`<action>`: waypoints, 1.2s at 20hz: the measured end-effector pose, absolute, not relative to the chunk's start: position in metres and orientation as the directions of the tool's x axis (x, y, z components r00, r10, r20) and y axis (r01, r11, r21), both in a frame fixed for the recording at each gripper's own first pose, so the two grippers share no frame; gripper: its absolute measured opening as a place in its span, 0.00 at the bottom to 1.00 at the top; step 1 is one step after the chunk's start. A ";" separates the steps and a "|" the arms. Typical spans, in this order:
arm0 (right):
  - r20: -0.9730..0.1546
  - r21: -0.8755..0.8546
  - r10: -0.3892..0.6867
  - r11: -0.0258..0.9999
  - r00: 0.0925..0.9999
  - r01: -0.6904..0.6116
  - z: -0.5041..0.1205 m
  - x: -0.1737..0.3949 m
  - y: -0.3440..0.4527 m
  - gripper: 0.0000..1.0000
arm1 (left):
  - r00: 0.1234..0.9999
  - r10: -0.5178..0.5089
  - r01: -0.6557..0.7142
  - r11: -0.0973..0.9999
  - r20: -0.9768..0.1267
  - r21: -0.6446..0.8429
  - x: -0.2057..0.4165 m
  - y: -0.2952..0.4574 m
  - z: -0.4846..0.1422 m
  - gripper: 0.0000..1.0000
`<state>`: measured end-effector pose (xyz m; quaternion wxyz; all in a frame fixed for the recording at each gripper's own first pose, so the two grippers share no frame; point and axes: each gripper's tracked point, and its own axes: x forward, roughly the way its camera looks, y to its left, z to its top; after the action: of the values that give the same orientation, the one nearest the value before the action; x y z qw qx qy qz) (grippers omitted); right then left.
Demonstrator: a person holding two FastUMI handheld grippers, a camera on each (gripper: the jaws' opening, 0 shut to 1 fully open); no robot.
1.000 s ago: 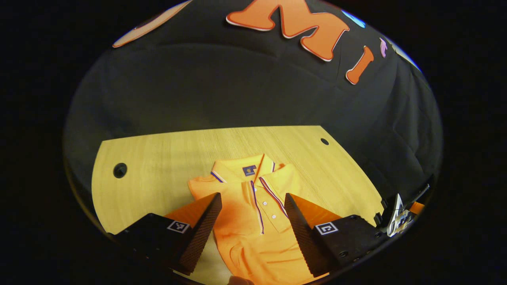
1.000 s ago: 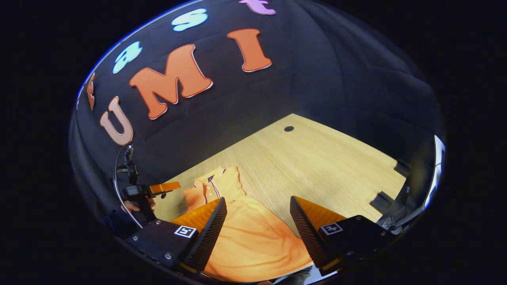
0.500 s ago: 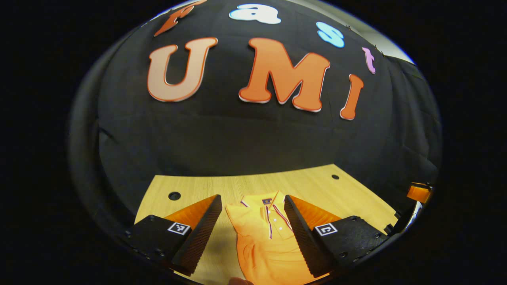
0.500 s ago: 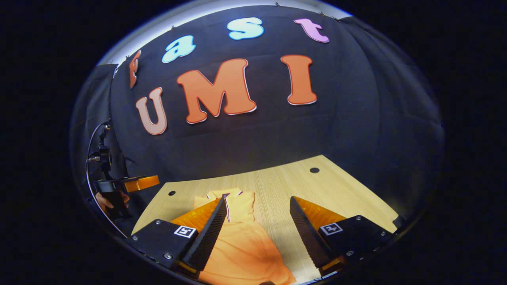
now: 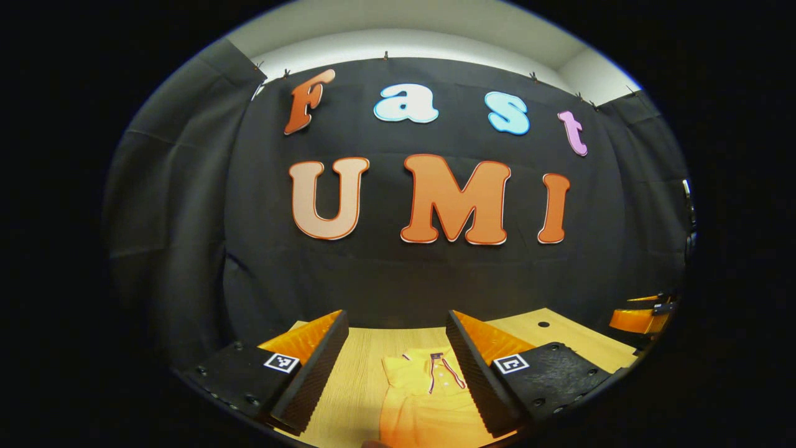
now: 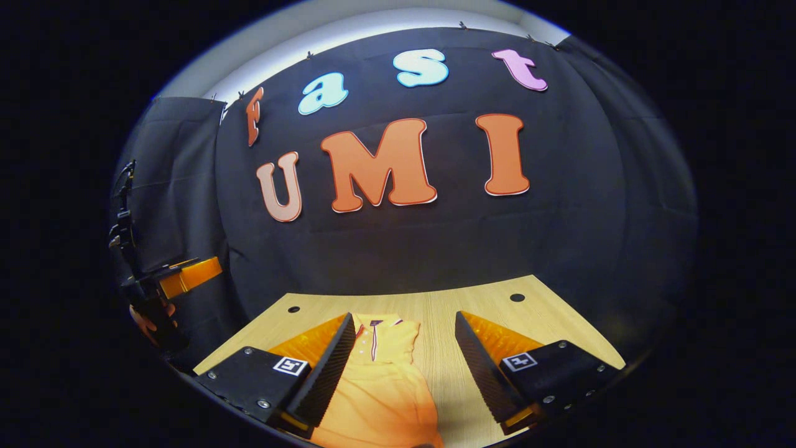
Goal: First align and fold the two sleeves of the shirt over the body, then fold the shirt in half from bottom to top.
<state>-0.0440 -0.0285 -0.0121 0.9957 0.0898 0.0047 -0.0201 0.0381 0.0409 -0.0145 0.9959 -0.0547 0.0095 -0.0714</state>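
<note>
Item: orange polo shirt [image 5: 423,398], lying collar-far on wooden table [image 6: 559,323], appearing narrowed.
Left gripper [image 5: 398,373]: we are holding it released, empty, above shirt.
Right gripper [image 6: 404,367]: likewise released, hovering near shirt's right edge.
Risk, as we are judging: grabbing single layer at hem, skewing bottom-to-top fold, dragging sleeves loose.

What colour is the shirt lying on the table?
Orange, with a striped trim along the collar and button placket. The shirt shows best in the left gripper view, lying on the wooden table.
</note>
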 end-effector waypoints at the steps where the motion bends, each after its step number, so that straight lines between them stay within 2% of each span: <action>1: -0.026 0.179 -0.023 0.984 0.999 0.027 -0.020 -0.045 -0.027 0.98 | 0.990 -0.137 0.134 0.985 -0.020 -0.112 0.028 0.040 -0.020 0.98; 9: -0.223 0.170 0.055 0.985 0.973 -0.017 -0.108 -0.065 -0.025 0.98 | 0.979 -0.071 0.060 0.996 -0.189 -0.059 -0.033 0.052 -0.100 0.98; 13: -0.320 0.166 0.075 0.986 0.944 -0.022 -0.146 -0.075 -0.021 0.98 | 0.953 -0.097 0.078 0.994 -0.288 -0.078 -0.053 0.049 -0.138 0.97; 24: -0.624 0.197 0.135 0.980 0.770 -0.012 -0.262 -0.113 -0.011 0.99 | 0.808 -0.154 0.144 0.988 -0.568 -0.064 -0.088 0.043 -0.264 0.98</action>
<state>-0.1128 -0.0112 -0.2616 0.9362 0.0912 0.3370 0.0392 -0.0877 0.0434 -0.2636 0.9508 -0.0089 0.2995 -0.0784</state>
